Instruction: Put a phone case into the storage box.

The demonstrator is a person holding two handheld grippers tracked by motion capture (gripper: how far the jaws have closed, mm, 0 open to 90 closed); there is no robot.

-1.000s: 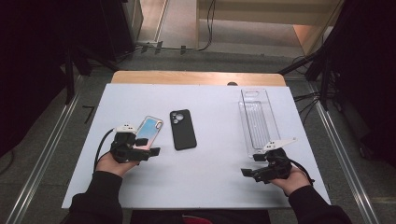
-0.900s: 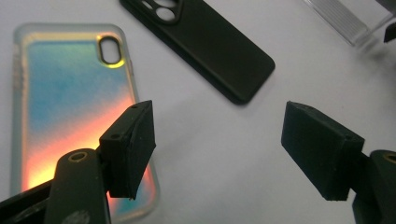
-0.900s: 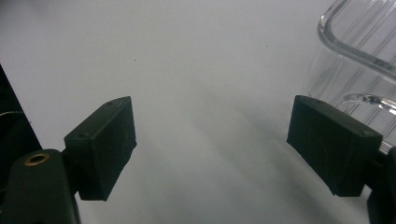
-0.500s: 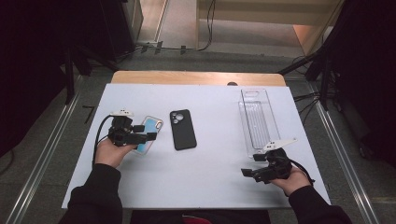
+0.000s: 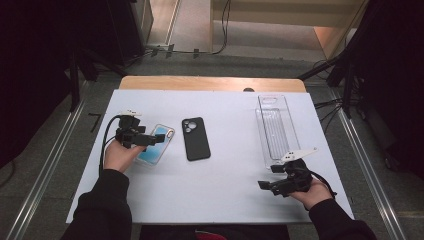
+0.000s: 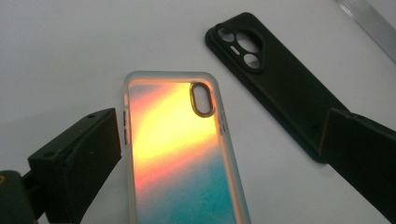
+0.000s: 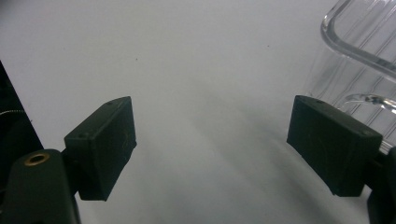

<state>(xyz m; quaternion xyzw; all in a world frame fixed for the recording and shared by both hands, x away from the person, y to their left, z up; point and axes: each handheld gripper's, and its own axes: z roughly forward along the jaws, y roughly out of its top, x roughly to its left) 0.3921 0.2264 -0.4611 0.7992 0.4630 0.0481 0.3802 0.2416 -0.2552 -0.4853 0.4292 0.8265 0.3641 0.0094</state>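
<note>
1. We wear black long sleeves point(image 5: 102, 205) on both forearms, at the frame's bottom.
2. Our left gripper point(image 5: 159, 139) is black with a looping black cable point(image 5: 104, 145).
3. Our right gripper point(image 5: 267, 176) carries a pale three-cornered plate point(image 5: 298, 154).
4. Its jaw blocks are matte black; a brass-ringed hole point(image 7: 37, 159) sits lower left.

A white table point(image 5: 220, 190) with a wooden strip along its far edge. On it lie a colourful phone case point(image 5: 157, 145) at the left, a black case point(image 5: 195, 138) just beside it, apart, and a clear tray point(image 5: 276, 127) at the right.
</note>
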